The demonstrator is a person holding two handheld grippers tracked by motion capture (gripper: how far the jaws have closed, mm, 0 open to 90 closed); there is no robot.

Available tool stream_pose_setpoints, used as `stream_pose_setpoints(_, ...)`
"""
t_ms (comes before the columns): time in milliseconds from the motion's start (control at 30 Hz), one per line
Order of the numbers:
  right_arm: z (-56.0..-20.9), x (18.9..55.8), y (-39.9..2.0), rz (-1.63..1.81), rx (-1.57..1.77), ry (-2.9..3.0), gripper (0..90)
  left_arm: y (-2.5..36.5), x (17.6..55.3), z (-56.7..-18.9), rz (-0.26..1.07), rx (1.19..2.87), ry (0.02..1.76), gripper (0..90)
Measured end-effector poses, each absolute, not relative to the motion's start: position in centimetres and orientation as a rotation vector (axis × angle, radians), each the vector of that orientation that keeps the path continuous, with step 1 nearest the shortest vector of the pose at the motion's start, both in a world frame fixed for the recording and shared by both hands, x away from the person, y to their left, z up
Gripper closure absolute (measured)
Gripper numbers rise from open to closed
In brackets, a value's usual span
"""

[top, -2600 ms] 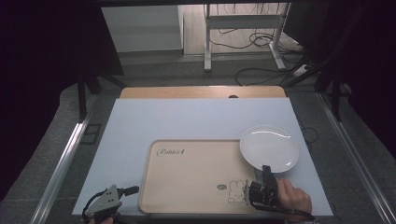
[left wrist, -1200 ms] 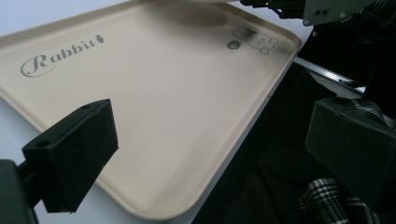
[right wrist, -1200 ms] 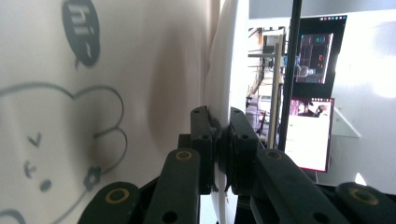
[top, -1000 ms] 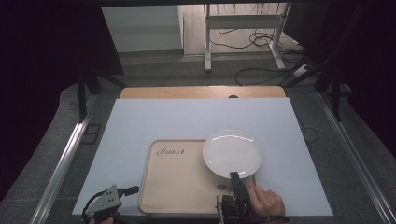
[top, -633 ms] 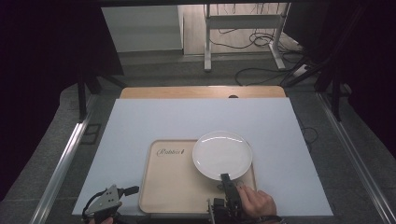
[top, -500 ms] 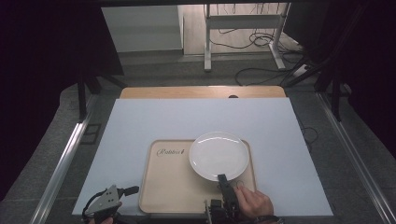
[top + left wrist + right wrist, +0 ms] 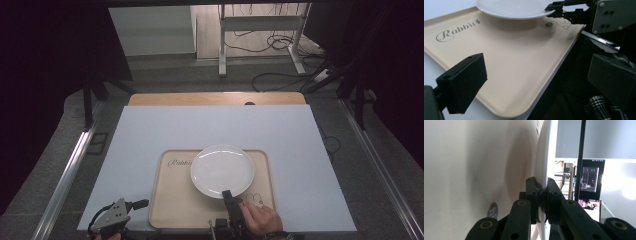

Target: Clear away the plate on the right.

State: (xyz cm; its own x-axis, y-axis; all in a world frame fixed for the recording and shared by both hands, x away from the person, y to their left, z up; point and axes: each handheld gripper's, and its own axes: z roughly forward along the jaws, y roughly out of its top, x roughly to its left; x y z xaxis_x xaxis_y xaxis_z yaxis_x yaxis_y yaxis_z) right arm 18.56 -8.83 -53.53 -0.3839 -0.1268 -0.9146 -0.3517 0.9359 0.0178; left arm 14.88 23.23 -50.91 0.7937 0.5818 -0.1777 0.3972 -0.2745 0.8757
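The plate [image 7: 222, 170] sits low centre in the high view, over the upper right part of the tray [image 7: 172, 207], lifted clear of it as its shadow in the left gripper view [image 7: 516, 8] shows. The right gripper [image 7: 229, 198] pinches the plate's near rim, jaws clamped on its edge [image 7: 541, 202]. The tray lies on the white table [image 7: 150, 130]. The left gripper [image 7: 116, 216], lower left, is off the tray's corner, its jaws apart and holding nothing [image 7: 534, 85].

My right gripper [image 7: 227, 194] held the plate [image 7: 222, 170] over the tray [image 7: 175, 200]; my left gripper [image 7: 141, 203] sat left of the tray.
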Motion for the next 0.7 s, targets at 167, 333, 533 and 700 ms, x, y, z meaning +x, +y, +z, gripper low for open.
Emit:
stream_pose_setpoints(167, -53.9, 18.3, -8.1, 0.261, -0.364, 1.972, 83.2, 23.2, 14.9, -50.9, 0.215, 1.904, 0.740, 1.7)
stream_pose_setpoints(333, -54.1, 18.0, -7.5, 0.269, -0.400, 1.973, 83.1, 23.2, 14.9, -50.9, 0.217, 1.904, 0.739, 1.7)
stream_pose_setpoints(533, -54.7, 17.7, -6.9, 0.274, -0.417, 1.996, 83.2, 23.2, 14.8, -50.9, 0.219, 1.903, 0.739, 1.7)
stream_pose_setpoints(700, -55.1, 17.8, -6.8, 0.264, -0.420, 2.021, 84.4, 23.2, 14.8, -50.9, 0.220, 1.902, 0.740, 1.7)
